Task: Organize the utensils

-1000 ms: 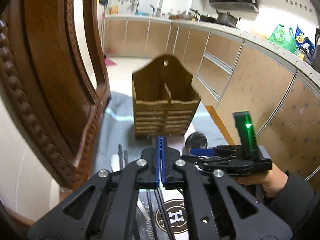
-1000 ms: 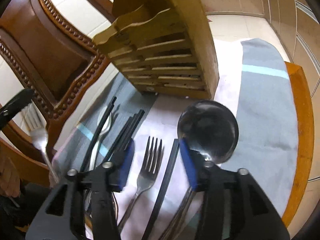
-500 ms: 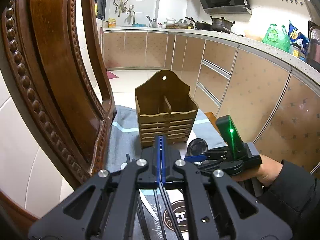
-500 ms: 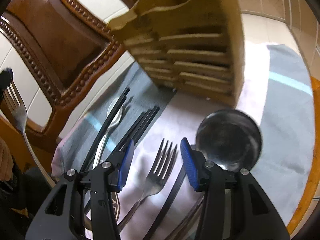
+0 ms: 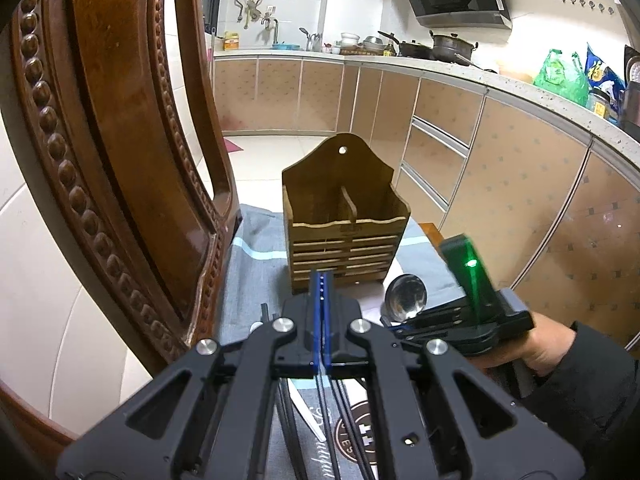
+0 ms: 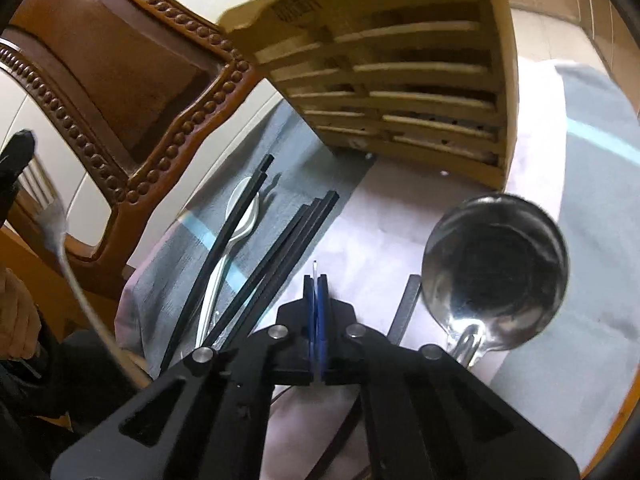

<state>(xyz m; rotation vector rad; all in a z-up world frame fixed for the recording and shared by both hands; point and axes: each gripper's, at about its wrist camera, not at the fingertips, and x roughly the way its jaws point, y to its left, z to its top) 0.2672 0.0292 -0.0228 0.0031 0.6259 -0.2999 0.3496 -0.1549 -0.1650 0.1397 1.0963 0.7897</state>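
A wooden two-compartment utensil holder (image 5: 345,224) stands on the grey cloth; it also shows in the right wrist view (image 6: 392,72). My left gripper (image 5: 322,280) is shut on a fork, whose tines and handle show in the right wrist view (image 6: 60,240), and it is held above the cloth short of the holder. My right gripper (image 6: 317,280) is shut on a fork, of which only a thin tine tip shows between the pads. A steel ladle (image 6: 496,272), a white spoon (image 6: 240,216) and black chopsticks (image 6: 280,252) lie on the cloth.
A carved wooden chair back (image 5: 120,160) stands close on the left. The orange table edge (image 6: 624,400) is at the right. Kitchen cabinets (image 5: 460,140) and a counter lie beyond.
My right gripper has shut on the fork that lay between its open fingers. My left gripper has risen and drawn back with its fork; the holder looks farther off.
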